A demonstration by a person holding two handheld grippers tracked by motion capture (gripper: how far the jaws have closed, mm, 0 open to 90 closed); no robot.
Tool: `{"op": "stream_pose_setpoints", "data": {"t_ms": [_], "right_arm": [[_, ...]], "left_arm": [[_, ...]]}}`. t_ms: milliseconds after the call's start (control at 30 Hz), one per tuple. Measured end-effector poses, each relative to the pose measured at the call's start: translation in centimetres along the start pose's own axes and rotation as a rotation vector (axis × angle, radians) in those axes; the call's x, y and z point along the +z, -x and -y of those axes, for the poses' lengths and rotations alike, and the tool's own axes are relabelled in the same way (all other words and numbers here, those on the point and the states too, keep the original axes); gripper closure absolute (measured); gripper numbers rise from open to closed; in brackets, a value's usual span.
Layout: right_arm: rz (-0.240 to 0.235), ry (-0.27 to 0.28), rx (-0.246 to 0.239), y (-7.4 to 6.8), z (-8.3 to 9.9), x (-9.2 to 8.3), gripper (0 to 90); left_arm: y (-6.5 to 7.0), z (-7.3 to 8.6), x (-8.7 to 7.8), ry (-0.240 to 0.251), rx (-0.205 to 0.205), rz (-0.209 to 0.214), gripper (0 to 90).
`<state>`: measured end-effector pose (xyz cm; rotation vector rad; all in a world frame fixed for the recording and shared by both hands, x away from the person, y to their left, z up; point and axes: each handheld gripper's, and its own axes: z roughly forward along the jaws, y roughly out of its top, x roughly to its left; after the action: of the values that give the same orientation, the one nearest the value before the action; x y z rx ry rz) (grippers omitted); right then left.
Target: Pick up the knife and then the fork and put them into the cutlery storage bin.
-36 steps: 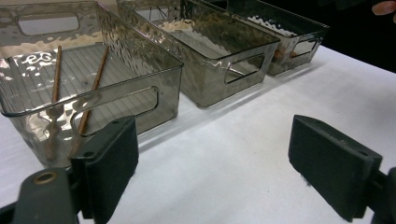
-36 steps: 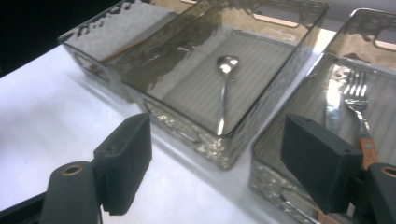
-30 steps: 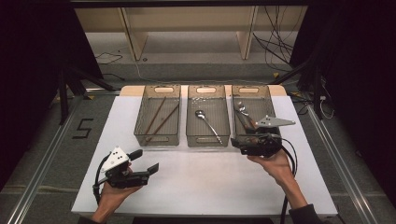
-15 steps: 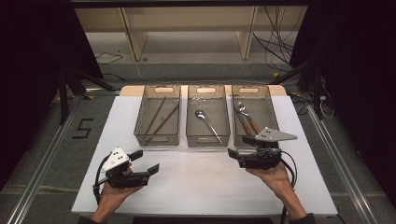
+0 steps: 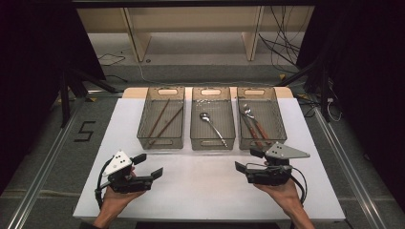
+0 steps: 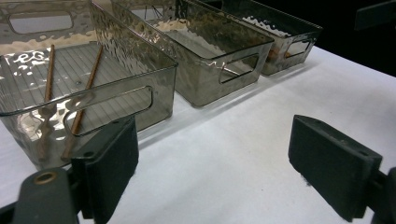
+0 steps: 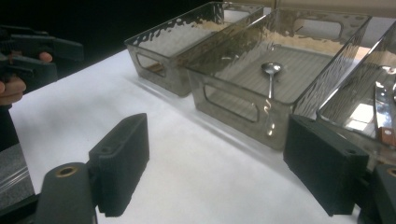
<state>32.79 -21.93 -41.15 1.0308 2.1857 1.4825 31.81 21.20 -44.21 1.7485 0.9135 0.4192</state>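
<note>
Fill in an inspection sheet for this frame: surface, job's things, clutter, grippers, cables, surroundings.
Surface: white table, bare in front of the bins.
Job's things: three clear bins in a row; left bin holds two chopsticks, middle bin a spoon, right bin cutlery with brown handles.
Clutter: nothing seen.
Grippers: left claw and right claw both open, empty, held above the table's near part.
Cables: one trails from each gripper; more lie on the floor behind the table.
Surroundings: wooden shelf frame beyond the table, dark sides.

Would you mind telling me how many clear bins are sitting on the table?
3, in a row across the far side of the table: the left bin holds chopsticks, the middle bin a spoon, and the right bin forks or knives.
</note>
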Motion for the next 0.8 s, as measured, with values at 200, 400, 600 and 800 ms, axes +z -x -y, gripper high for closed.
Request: {"op": "stream_pose_setpoints", "data": {"t_ms": [200, 400, 600, 800], "right_arm": [[-0.002, 0.010, 0.003, -0.4, 1.6, -0.5, 22.3], [0.015, 0.008, -0.006, -0.6, 2.9, -0.7, 22.4], [0.021, 0.015, 0.005, -0.5, 3.5, -1.0, 21.7], [0.026, 0.017, 0.016, -0.3, 3.6, -1.0, 21.1]], "left_arm": [[0.0, 0.0, 0.0, 0.000, -0.001, 0.003, 15.7], [0.1, 0.0, 0.0, 0.001, 0.000, 0.008, 15.7], [0.1, 0.0, 0.0, 0.001, -0.001, 0.011, 15.7], [0.1, 0.0, 0.0, 0.001, 0.000, 0.012, 15.7]]}}
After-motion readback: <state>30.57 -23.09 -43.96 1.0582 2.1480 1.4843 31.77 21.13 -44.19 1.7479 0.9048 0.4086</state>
